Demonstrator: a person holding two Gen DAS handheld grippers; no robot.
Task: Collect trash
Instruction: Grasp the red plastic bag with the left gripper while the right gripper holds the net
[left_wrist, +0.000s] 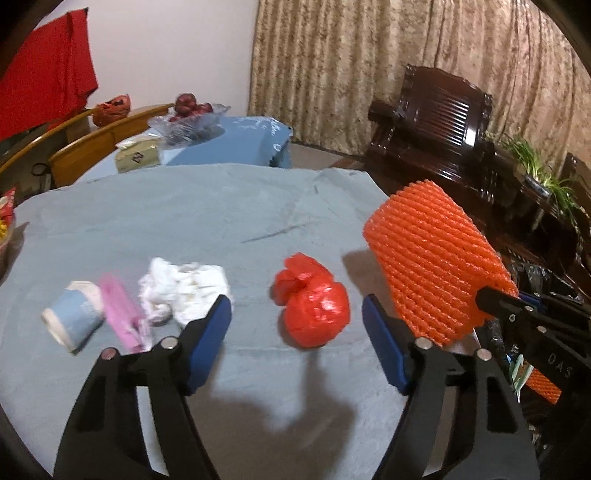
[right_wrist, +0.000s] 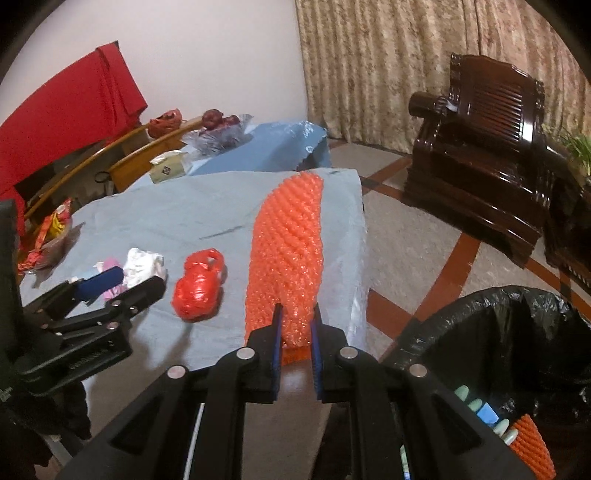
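From the left wrist view, the left gripper (left_wrist: 297, 325) stands released over the table (left_wrist: 184, 221), which a grey-blue cloth covers. Its two blue pads are apart and press on nothing. A red plastic bag (left_wrist: 312, 301), tied into a ball, lies on the cloth in the gap between them, a little beyond the tips. Toward the left edge of the table lie a crumpled white tissue (left_wrist: 184, 288), a pink wrapper (left_wrist: 122, 314) and a small paper cup (left_wrist: 74, 319) on its side, all close together. At the right edge the right gripper (left_wrist: 484, 301) is clenched on one end of an orange foam net (left_wrist: 436, 266), which sticks up above the cloth

From the right wrist view, the right gripper (right_wrist: 297, 325) grasps the near end of the orange foam net (right_wrist: 288, 251) between its blue pads. The net stretches away over the right edge of the table (right_wrist: 184, 206). The red plastic bag (right_wrist: 199, 291) lies left of the net, apart from it, and the left gripper (right_wrist: 123, 282) stands open just left of the bag. A bin with a black liner (right_wrist: 491, 332) stands on the floor below the right side of the table, with some trash inside
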